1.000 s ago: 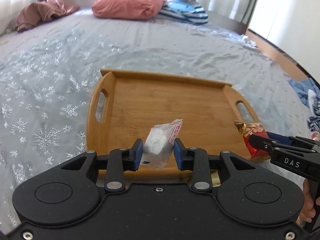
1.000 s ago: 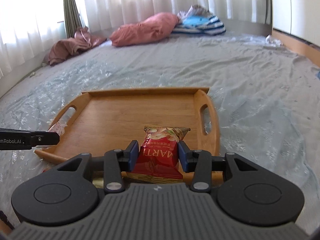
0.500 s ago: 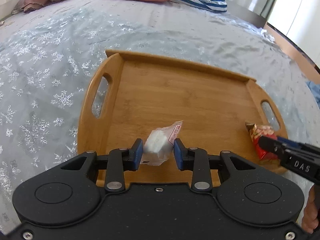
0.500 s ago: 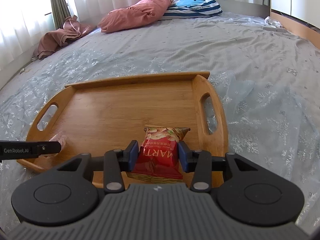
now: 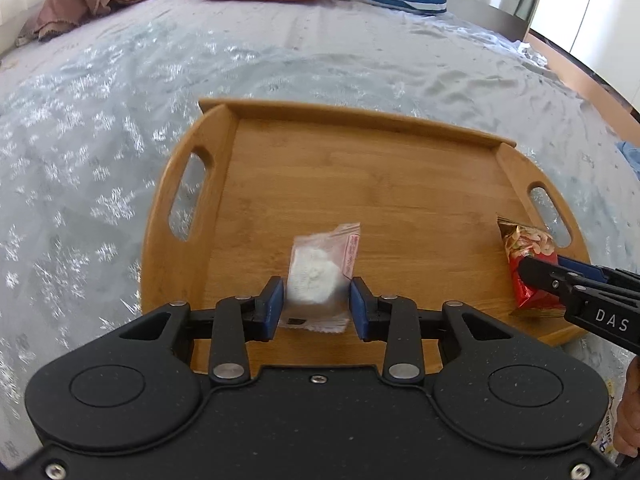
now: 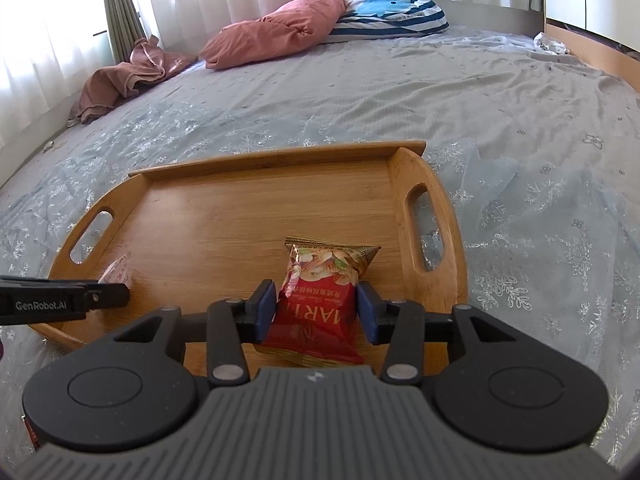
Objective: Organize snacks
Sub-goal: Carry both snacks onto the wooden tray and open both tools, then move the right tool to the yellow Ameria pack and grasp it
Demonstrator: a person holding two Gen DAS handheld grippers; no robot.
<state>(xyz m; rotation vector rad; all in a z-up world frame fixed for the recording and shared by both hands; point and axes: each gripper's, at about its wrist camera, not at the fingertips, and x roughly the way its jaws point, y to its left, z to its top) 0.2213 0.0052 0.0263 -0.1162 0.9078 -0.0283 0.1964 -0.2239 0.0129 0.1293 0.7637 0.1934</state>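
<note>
While our left claw [image 5: 316,304] is opening around the clear white-filled snack packet [image 5: 320,276] and our right claw [image 6: 316,312] grips the red crinkled snack bag [image 6: 320,300], both sit low over the empty bamboo handled tray [image 5: 360,168]; releasing remains.

Left gripper [image 5: 316,302]: a black, speckled body with two round raised discs, silver pivot pins on its black linkage arms, small screws at the near corners and one at the middle, and blue pads [image 5: 274,305] on the fingers. Seen from the right, its finger reads "GenRobot.AI". Right gripper [image 6: 317,312]: same linkages and blue pads, but a grey ribbed cover nearest the camera; its side reads "DAS". A bare hand [image 5: 628,412] shows at the right edge, possibly only its fingers.
</note>
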